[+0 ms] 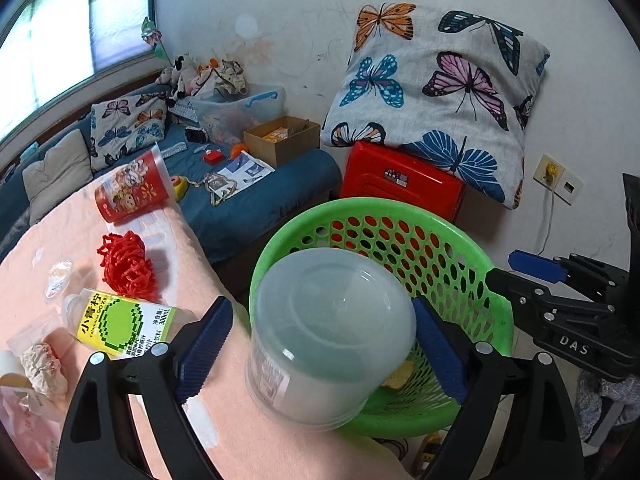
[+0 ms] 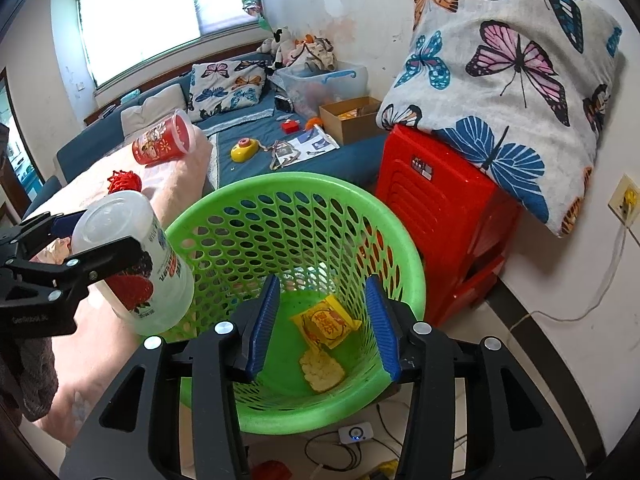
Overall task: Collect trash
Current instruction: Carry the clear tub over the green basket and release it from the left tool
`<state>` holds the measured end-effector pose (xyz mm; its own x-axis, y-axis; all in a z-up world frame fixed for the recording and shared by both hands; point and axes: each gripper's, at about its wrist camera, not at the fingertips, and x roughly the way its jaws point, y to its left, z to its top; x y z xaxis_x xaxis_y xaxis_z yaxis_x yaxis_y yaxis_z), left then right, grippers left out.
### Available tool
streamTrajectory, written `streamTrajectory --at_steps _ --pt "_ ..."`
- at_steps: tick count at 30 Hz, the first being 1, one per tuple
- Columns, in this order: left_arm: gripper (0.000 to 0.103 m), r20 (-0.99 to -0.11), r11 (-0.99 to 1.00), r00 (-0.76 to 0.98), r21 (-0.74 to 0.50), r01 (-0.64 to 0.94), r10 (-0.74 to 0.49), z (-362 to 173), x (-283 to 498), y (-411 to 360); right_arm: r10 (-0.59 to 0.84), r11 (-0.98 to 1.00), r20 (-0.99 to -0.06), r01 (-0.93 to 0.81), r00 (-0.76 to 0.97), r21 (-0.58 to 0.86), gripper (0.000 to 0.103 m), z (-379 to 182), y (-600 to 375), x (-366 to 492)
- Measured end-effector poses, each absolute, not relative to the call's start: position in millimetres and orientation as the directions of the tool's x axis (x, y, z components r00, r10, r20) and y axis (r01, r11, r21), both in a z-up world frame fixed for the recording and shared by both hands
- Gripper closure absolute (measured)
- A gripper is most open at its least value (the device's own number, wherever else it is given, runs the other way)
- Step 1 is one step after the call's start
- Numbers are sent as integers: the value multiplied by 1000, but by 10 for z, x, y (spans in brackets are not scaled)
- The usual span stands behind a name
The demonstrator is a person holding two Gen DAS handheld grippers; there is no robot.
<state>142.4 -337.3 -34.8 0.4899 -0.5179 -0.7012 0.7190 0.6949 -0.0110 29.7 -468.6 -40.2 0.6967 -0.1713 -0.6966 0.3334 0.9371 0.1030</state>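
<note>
My left gripper [image 1: 320,340] holds a clear plastic tub [image 1: 328,336] with a frosted lid between its blue pads, right at the near rim of the green mesh basket [image 1: 460,240]. In the right wrist view the tub [image 2: 156,276] sits at the basket's left rim, with a red berry label. My right gripper [image 2: 324,320] is open and empty above the basket [image 2: 296,184], which holds a yellow snack wrapper [image 2: 326,320] and a cracker [image 2: 322,368]. On the pink table [image 1: 248,420] lie a yellow-green bottle [image 1: 120,322], red netting [image 1: 126,264], a red cup [image 1: 132,188] and crumpled wrappers [image 1: 40,364].
A red plastic stool [image 2: 444,208] with a butterfly pillow [image 2: 516,80] stands right of the basket against the wall. A blue sofa [image 2: 248,148] with clutter and a cardboard box [image 2: 348,118] lies behind. Cables and a small device [image 2: 356,434] lie on the floor.
</note>
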Motion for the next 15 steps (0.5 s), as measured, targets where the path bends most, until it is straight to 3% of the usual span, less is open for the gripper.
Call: streamTrajectory --at_steps 10,15 --pt "12 -673 716 518 -24 698 -528 -173 1367 -3140 -167 937 -694 333 700 110 55 -347 -4630 323" --pt "11 -660 724 531 -29 689 -532 -88 1325 -3031 -167 939 -684 325 710 108 49 -293 -4557 327"
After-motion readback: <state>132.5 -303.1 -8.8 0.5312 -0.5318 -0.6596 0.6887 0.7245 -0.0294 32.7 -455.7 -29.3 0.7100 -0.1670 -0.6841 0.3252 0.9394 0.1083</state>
